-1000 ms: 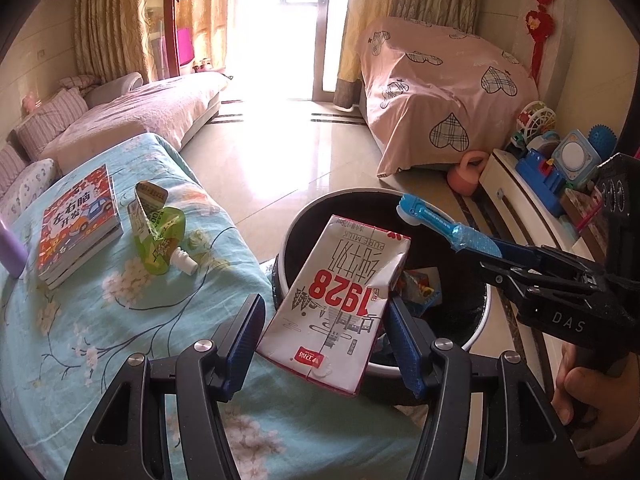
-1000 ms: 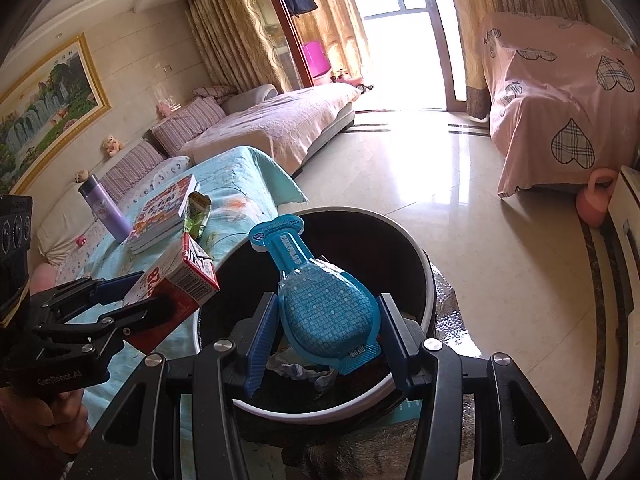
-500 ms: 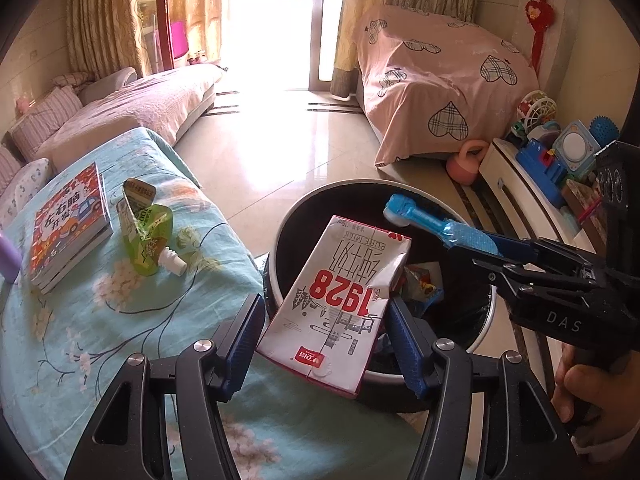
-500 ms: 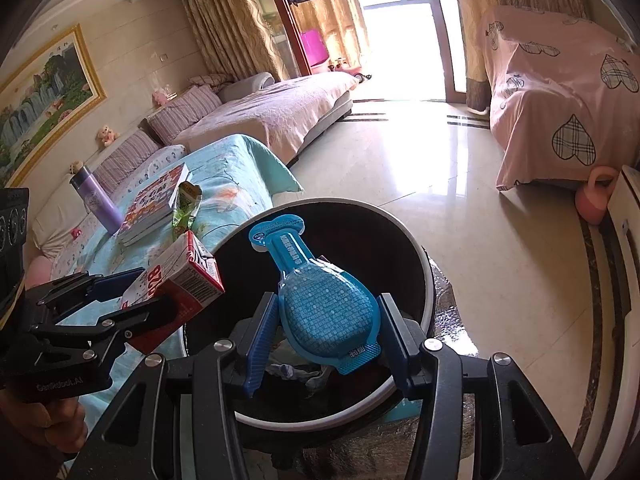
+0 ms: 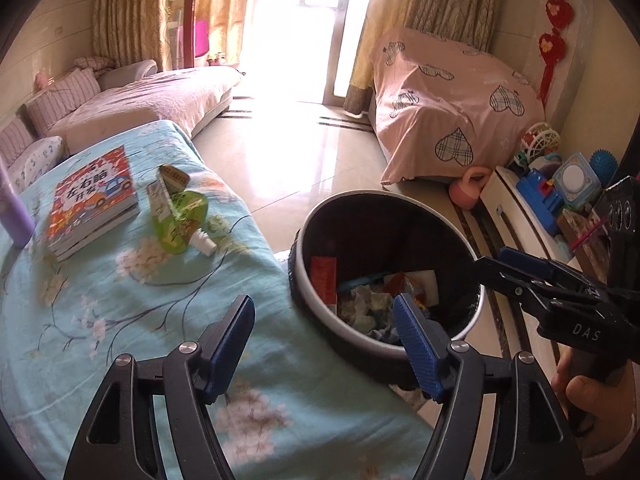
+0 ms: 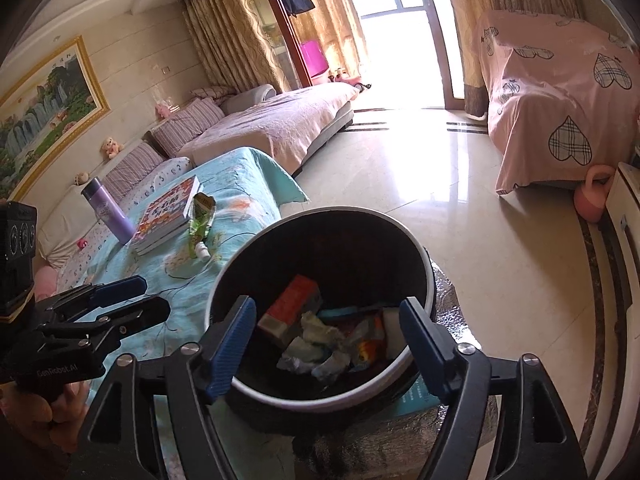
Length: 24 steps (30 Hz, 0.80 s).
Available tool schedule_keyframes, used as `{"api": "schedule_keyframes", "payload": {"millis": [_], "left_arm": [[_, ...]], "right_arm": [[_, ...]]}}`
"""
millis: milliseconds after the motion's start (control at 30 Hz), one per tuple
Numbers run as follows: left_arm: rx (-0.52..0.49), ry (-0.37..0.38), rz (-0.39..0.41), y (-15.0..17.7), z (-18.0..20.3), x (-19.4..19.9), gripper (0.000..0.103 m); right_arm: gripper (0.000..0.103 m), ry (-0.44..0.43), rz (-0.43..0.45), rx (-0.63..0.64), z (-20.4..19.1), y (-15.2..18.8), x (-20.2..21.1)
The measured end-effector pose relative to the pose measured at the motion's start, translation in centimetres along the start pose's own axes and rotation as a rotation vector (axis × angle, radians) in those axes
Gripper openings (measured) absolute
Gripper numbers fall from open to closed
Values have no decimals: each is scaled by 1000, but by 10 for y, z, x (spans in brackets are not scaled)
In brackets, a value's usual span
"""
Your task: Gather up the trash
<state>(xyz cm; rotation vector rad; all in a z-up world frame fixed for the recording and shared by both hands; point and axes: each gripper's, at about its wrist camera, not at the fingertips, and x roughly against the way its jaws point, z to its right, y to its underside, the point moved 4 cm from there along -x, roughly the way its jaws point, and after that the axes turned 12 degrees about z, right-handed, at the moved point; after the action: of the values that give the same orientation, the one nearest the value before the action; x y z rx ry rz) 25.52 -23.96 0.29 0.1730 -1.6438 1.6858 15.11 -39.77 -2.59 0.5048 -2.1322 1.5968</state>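
Observation:
A round black trash bin [image 5: 460, 236] [image 6: 416, 248] stands beside the table covered in turquoise cloth [image 5: 132, 320]. Inside lie the red-and-white carton [image 6: 290, 312] [image 5: 324, 278], the blue blister pack [image 6: 340, 312] and crumpled wrappers [image 6: 316, 344]. My left gripper [image 5: 324, 340] is open and empty over the table edge next to the bin; it also shows in the right wrist view [image 6: 136, 296]. My right gripper [image 6: 326, 340] is open and empty above the bin's near rim; it also shows in the left wrist view [image 5: 504, 264]. A green drink pouch [image 5: 180, 216] [image 6: 200, 220] lies on the cloth.
A colourful book [image 5: 92, 200] and a purple bottle [image 6: 108, 210] stand on the table behind the pouch. A pink-covered sofa [image 5: 448, 96], a pink kettlebell [image 5: 466, 192] and a low white shelf with toys [image 5: 552, 192] are at the right. The floor is glossy tile [image 5: 300, 160].
Both grippers have opened. The carton has dropped from my left gripper and the blue blister pack from my right gripper into the bin.

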Motion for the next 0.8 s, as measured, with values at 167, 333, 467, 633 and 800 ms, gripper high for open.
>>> {"api": "schedule_keyframes", "payload": {"millis": [167,333,467,633,800], "left_arm": [[64,-15,37,25,-20,39,73],[143,-47,81,54,-42,85,73],[188,-66,113,74,-53,121,77],[194,-88,169,88,-59,166,77],[160,-156,313,101,-59,223,95]], "right_arm": [[88,-27,35,-8,-22,9,23],[94,-67,80,-12,-52,24,48],[96,-107,119,-27,-76,34,68],[99,-134,177,6,-106,33,93],[103,-96,341,86,-131,24,137]]}}
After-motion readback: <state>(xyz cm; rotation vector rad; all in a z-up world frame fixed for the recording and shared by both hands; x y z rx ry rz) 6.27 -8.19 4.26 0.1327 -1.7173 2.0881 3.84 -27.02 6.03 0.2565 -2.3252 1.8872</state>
